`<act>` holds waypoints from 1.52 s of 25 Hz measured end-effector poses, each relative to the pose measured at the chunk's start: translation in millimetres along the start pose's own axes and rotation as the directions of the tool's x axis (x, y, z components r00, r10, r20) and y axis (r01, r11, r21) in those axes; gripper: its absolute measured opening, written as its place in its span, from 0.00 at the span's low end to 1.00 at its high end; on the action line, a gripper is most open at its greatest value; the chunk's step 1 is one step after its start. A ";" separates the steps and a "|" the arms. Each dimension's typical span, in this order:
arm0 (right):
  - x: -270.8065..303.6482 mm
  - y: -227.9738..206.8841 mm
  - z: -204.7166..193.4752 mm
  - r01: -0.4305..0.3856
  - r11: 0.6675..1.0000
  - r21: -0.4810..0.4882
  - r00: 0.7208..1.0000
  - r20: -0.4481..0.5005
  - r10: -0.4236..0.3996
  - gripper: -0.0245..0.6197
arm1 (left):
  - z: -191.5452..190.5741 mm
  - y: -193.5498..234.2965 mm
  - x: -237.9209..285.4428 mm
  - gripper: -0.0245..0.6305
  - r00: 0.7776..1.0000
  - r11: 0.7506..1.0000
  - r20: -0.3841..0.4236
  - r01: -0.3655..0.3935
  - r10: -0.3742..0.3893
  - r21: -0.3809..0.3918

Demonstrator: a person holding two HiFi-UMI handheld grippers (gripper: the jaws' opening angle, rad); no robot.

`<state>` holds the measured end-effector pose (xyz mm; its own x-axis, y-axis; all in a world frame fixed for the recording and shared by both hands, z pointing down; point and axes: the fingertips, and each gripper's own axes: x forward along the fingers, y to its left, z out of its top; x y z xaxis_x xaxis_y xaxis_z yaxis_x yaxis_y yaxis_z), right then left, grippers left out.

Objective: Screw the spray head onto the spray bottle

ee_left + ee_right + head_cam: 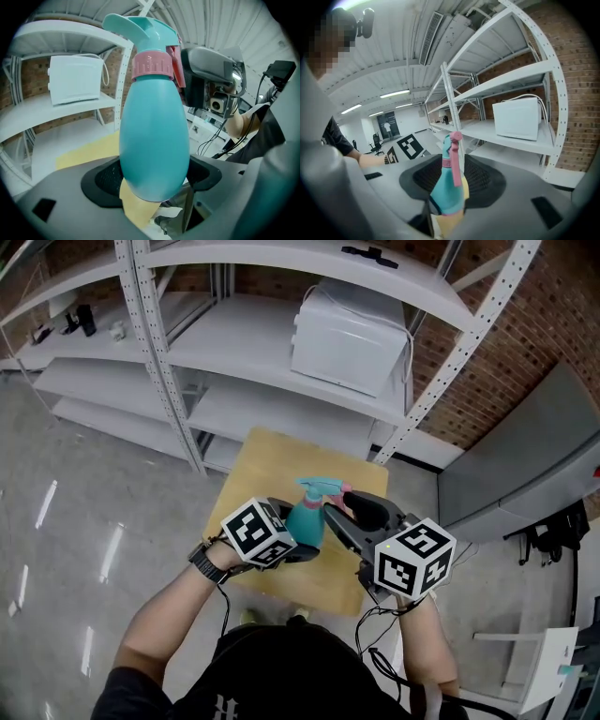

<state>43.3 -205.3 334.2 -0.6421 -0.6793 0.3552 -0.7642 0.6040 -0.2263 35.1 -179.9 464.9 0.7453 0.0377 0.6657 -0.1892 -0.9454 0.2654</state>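
Note:
A teal spray bottle [305, 519] is held above a small wooden table [272, 457]. My left gripper [302, 542] is shut on the bottle's rounded body [154, 150], with a pad on either side. A pink collar [151, 64] joins the bottle to a teal spray head [140, 28], which has a pink trigger [176, 65]. My right gripper [349, 512] comes in from the right at the top of the bottle. The spray head [447, 190] stands between its two dark pads, pink trigger [455, 161] toward the camera, and the jaws are closed on it.
White metal shelving [169, 371] stands behind the table, with a white box-like appliance [349, 334] on one shelf. A grey panel [525, 465] leans at the right beside the brick wall. Grey floor lies to the left. Cables hang from my right gripper.

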 end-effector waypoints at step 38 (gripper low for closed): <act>-25.8 82.9 26.6 -0.636 0.762 -0.124 0.768 -0.011 0.640 0.23 | 7.1 -101.5 -41.7 0.65 0.885 0.854 -0.029 0.457 -0.465 0.250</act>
<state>-5.1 -148.8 282.2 -0.9817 -0.1307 0.1383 -0.1660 0.9438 -0.2860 27.8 -87.8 405.2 0.7290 0.4825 0.4856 0.3389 -0.8707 0.3564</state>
